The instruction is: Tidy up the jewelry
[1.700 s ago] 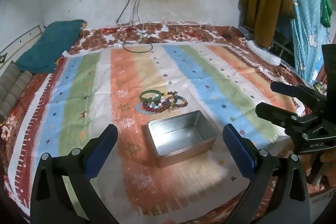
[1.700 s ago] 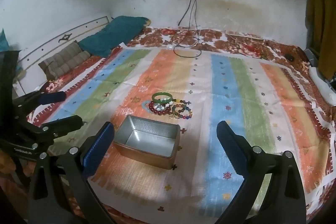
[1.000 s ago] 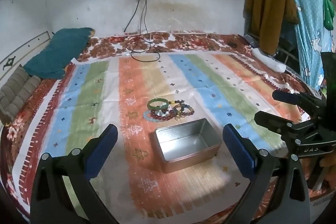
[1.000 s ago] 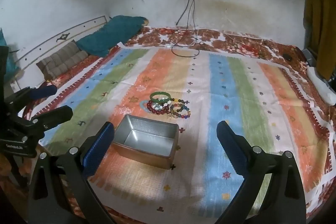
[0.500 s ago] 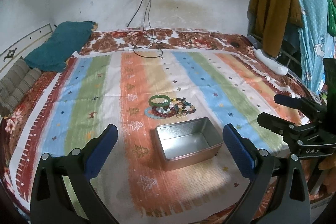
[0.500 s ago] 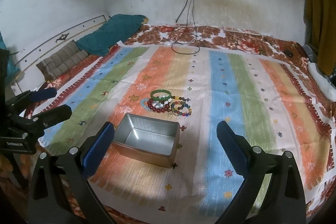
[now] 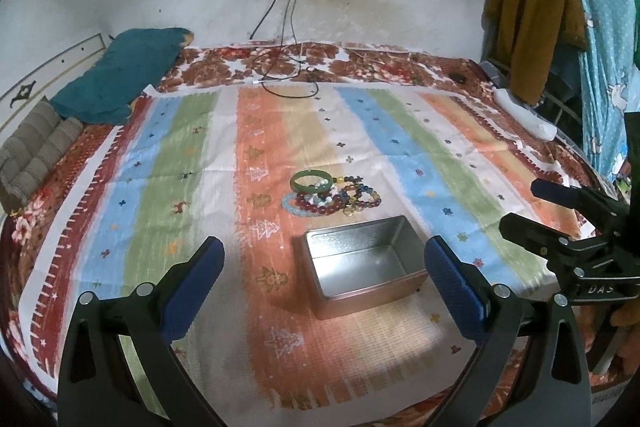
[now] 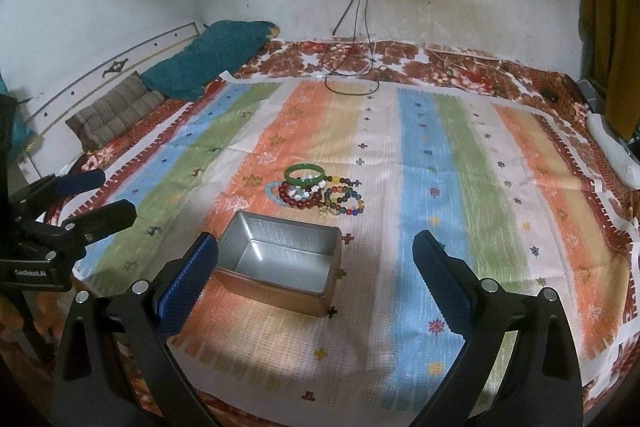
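Bracelets (image 7: 331, 193) lie heaped on the striped cloth (image 7: 404, 147), just behind the bare tin (image 7: 364, 269), apart from it. My left claw (image 7: 325, 281) hangs wide over the tin's near side, gripping nothing; my right claw (image 8: 316, 279) is equally wide, beside it.

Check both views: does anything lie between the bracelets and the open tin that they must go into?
Nothing visible does. The bracelets lie heaped just beyond the open tin, with only bare striped cloth between them.
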